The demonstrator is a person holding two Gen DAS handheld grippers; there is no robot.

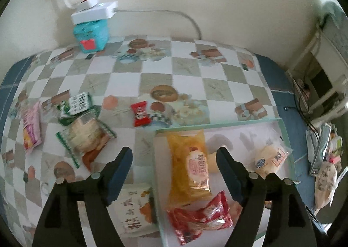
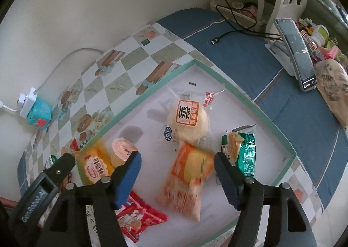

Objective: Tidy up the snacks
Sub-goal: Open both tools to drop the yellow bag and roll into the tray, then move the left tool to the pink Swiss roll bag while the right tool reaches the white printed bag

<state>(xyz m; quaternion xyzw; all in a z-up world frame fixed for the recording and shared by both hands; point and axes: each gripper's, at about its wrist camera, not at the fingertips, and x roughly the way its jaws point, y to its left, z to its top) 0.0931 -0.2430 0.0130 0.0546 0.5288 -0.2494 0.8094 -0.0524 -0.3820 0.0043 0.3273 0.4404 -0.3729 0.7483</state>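
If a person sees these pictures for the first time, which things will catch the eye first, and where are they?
First, the shallow white tray with green rim, on the checkered tablecloth, holding bright snacks: a yellow bread packet, a red packet and an orange packet lying between the open jaws of the right gripper. Then the loose snacks left of the tray, like the small red candy.

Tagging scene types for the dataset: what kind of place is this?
Likely a home room, not a lab: a table with a food-print checkered cloth, a power strip by the wall, and a phone on a stand beside household clutter.
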